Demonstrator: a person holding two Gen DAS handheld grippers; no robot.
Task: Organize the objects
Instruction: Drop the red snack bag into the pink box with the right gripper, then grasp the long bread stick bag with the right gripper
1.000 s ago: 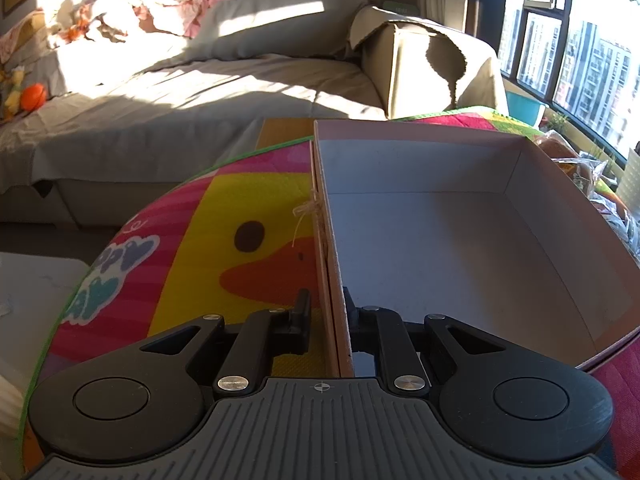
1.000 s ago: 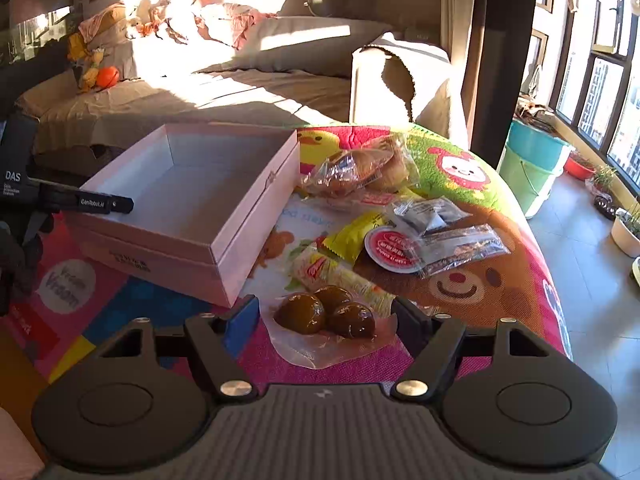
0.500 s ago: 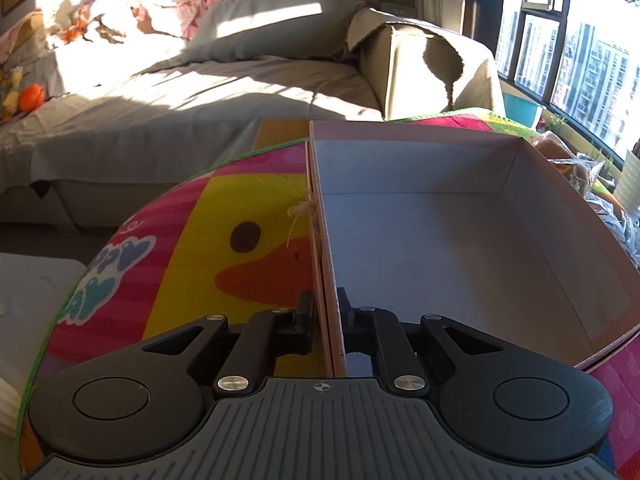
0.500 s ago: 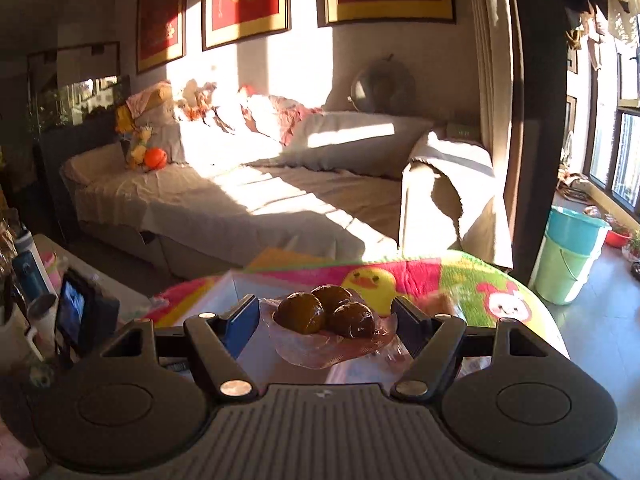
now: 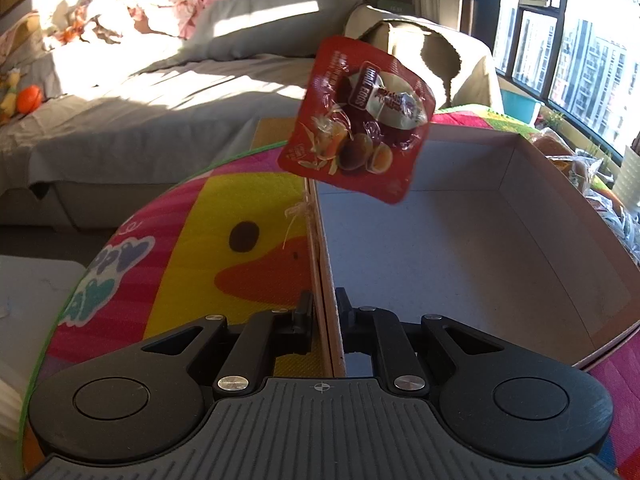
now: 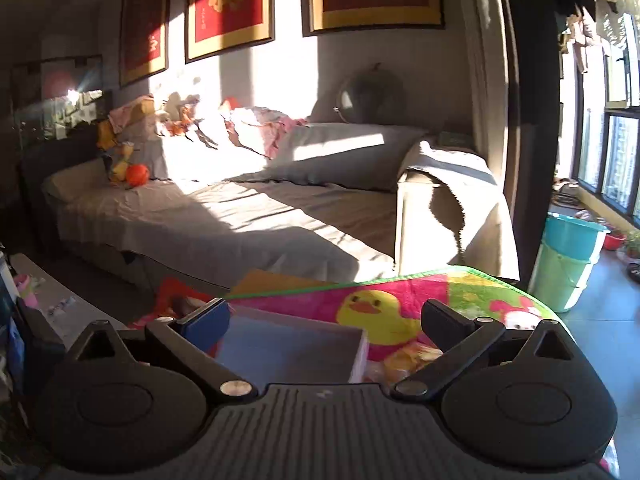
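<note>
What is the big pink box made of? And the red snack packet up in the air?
The box looks like stiff cardboard: thin flat walls, matte grey-white inside, a raw brown edge where the left gripper pinches it. The packet looks like glossy plastic film, since it crinkles and glints in the sun, though it could be foil-lined.

The mat (image 5: 256, 208) under the left gripper (image 5: 323, 312) was striped pink and yellow with a yellow duck, orange beak and green edge. Ahead of that black gripper, the box (image 5: 460, 264) showed pale pink walls and a grey-white floor. Above its far wall, the packet (image 5: 356, 120) was red, printed with brown eggs. Beyond the black right gripper (image 6: 324, 320), whose left pad was blue, the sofa (image 6: 248, 216) was grey-beige and the buckets (image 6: 564, 260) turquoise and mint.
</note>
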